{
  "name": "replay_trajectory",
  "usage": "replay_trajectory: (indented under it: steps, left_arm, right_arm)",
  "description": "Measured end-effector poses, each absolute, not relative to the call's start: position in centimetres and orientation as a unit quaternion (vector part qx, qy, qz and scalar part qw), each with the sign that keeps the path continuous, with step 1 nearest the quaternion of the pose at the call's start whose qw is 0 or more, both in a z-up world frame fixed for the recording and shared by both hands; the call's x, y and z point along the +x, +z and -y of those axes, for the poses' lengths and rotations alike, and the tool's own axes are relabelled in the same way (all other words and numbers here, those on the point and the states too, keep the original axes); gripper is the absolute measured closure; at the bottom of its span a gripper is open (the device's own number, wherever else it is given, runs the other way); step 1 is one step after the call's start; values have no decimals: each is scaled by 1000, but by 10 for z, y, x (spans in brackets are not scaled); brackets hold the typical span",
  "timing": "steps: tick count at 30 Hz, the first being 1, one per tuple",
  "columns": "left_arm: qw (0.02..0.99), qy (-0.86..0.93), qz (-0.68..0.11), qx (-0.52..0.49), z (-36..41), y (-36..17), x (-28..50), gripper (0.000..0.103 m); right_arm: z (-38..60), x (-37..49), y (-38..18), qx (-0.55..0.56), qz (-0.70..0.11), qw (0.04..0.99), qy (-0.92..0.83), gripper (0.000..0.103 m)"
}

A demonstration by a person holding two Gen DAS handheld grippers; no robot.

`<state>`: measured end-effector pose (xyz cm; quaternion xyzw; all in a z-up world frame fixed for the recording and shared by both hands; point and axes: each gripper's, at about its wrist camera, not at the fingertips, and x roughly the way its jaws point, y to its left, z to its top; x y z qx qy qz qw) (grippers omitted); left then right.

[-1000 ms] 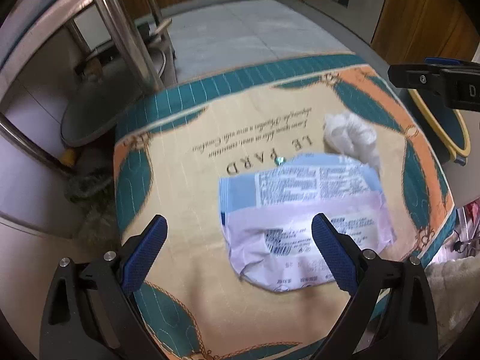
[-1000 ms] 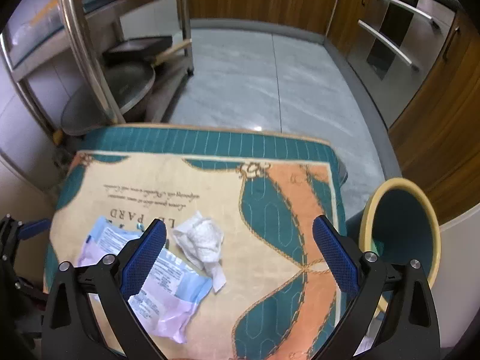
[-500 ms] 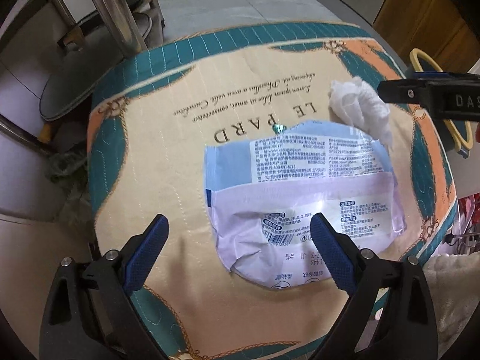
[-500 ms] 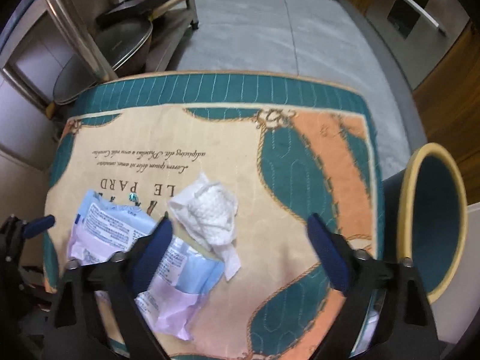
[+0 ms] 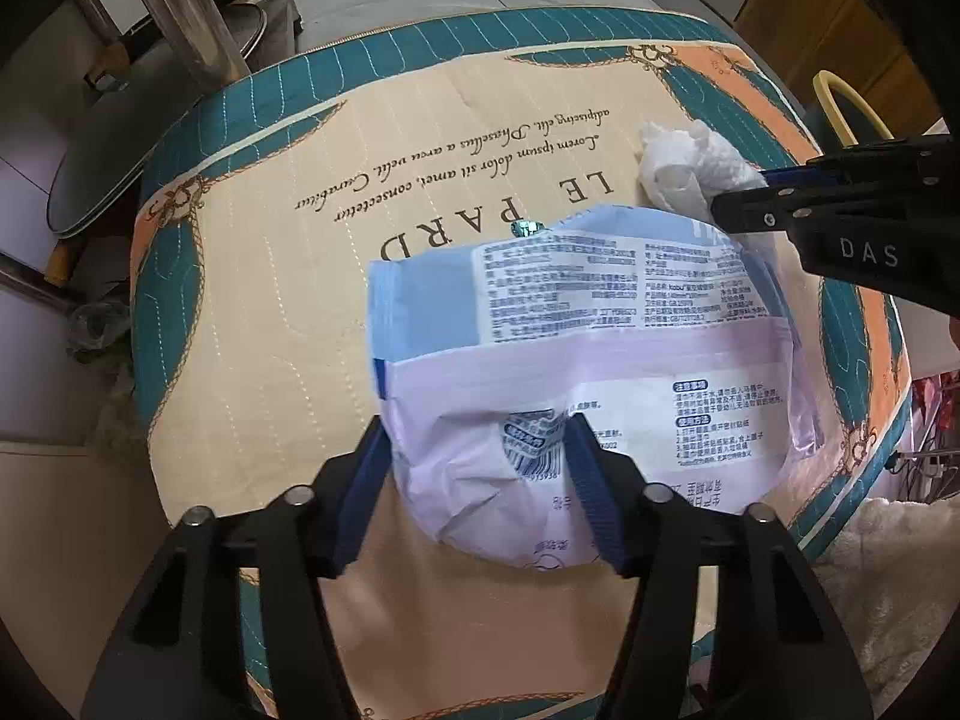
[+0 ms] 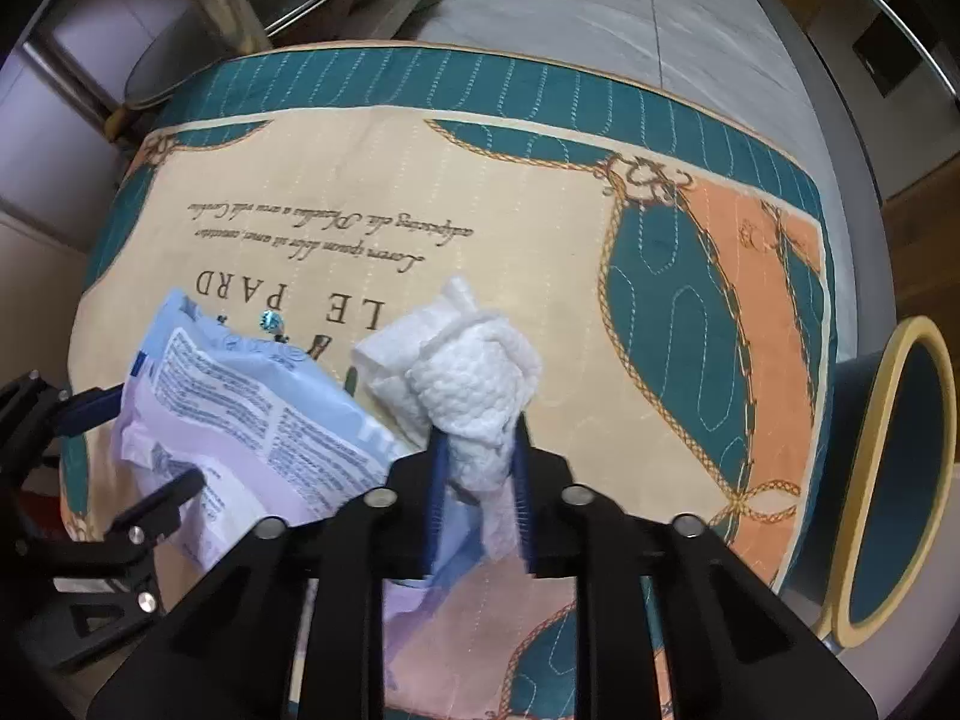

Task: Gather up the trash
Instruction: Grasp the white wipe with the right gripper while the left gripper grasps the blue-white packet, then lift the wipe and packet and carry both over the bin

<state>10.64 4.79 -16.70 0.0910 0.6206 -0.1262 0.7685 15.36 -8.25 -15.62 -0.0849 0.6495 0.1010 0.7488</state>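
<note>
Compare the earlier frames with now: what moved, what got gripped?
Both tools came down and are closing: the left tool around the crumpled wrapper, the right tool on the white tissue wad. Both still lie on the quilted mat; the bin is unmoved.

The far half of the tabletop [image 6: 510, 210] is bare. A metal rack post [image 5: 180, 6] stands past its far left corner, and a bin [image 6: 900, 480] sits beside its right edge.

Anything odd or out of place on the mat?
Beyond the trash itself, the crumpled wrapper and wadded tissue, one oddity: a tiny shiny teal bit on the mat at the wrapper's far edge. Too small to identify.
</note>
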Motion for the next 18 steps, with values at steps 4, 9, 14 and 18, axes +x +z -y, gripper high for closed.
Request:
replay_trajectory:
  steps: [4, 9, 14, 18]
  left_arm:
    - [772, -131, -613, 104, -43, -161, 104, 57]
    - [796, -137, -579, 113, -35, -137, 101, 66]
    - [822, -155, -535, 117, -26, -104, 95, 69]
    - [842, -163, -495, 138, -10, -81, 92, 69]
  right_arm:
    - [86, 153, -141, -70, -632, 765, 106, 91]
    - [99, 151, -117, -56, -604, 788, 108, 91]
    - [119, 147, -87, -30, -572, 812, 111, 91]
    - [146, 143, -70, -1, -555, 826, 99, 91]
